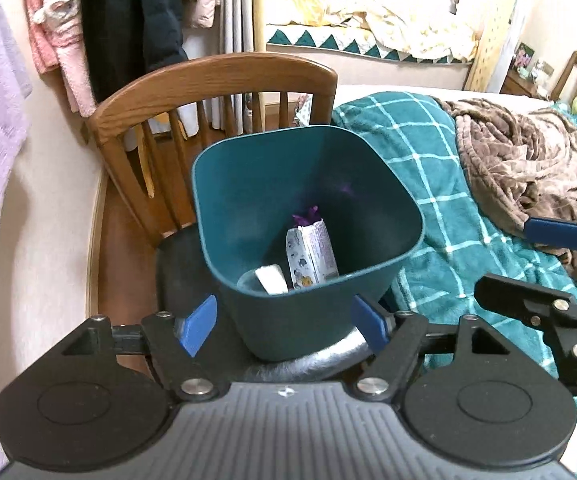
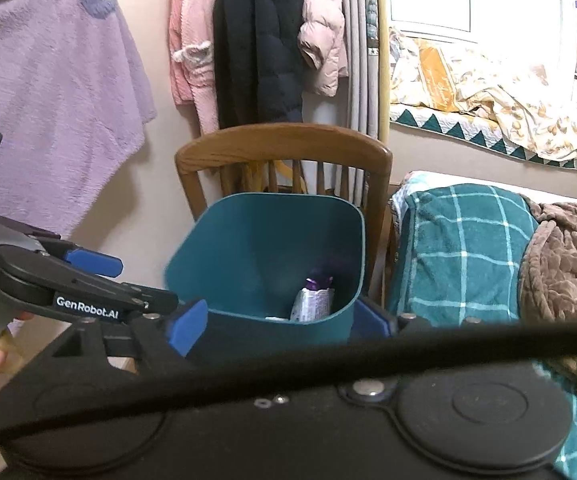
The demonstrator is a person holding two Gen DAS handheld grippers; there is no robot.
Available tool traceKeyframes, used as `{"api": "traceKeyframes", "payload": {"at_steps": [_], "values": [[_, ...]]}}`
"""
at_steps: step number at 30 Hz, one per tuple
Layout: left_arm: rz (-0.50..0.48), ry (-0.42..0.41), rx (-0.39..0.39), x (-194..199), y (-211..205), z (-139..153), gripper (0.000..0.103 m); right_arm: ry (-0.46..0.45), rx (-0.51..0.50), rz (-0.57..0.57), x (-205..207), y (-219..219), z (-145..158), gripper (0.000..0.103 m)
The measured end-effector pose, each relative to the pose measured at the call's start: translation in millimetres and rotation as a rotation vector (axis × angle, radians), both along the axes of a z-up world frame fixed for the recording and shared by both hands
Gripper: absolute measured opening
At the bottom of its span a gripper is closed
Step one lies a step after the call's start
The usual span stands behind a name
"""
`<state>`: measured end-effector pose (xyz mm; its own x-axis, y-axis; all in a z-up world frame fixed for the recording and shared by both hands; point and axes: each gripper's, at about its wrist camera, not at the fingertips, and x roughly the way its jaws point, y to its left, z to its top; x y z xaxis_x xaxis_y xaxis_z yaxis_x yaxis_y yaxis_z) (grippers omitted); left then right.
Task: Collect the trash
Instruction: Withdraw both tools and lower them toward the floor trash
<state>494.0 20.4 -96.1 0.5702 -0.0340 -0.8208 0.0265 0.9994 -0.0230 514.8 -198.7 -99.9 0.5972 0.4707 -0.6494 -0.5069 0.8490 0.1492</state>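
A dark teal bin (image 1: 248,184) stands on the black seat of a wooden chair (image 1: 212,76). It holds a white and purple wrapper (image 1: 312,256), a white piece (image 1: 272,278) and a clear lid. My left gripper (image 1: 284,326) is open, its blue pads either side of the bin's lower wall, apart from it. In the right wrist view the bin (image 2: 264,248) sits between the pads of my right gripper (image 2: 284,326), which is open and empty. The right gripper's fingers (image 1: 560,232) show at the right edge of the left view.
A bed with a teal checked blanket (image 1: 428,184) and a brown throw (image 1: 528,160) lies right of the chair. Coats (image 2: 260,40) and a lilac robe (image 2: 48,80) hang on the wall behind. A black cable (image 2: 288,368) crosses the right wrist view.
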Motion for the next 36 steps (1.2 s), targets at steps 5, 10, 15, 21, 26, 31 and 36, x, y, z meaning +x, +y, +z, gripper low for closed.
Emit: {"api": "traceKeyframes", "payload": {"at_steps": [5, 10, 15, 21, 26, 31, 36], "values": [[0.009, -0.013, -0.007, -30, 6, 4, 0.076, -0.043, -0.001, 0.026, -28, -6, 5, 0.088], [0.033, -0.005, -0.033, -59, 14, -4, 0.080, -0.035, 0.005, 0.037, -52, -12, -3, 0.091], [0.055, 0.037, -0.052, -86, 17, -29, 0.081, 0.002, -0.007, 0.035, -70, -16, -23, 0.093], [0.108, 0.147, -0.088, -109, 17, -82, 0.082, 0.099, -0.026, 0.009, -88, -17, -66, 0.094], [0.114, 0.220, -0.067, -123, 12, -132, 0.083, 0.164, -0.065, 0.005, -104, -14, -111, 0.094], [0.143, 0.293, -0.081, -136, 14, -185, 0.083, 0.243, -0.095, -0.009, -119, -14, -166, 0.095], [0.165, 0.331, -0.051, -147, 16, -241, 0.083, 0.275, -0.149, 0.018, -139, -13, -226, 0.095]]}}
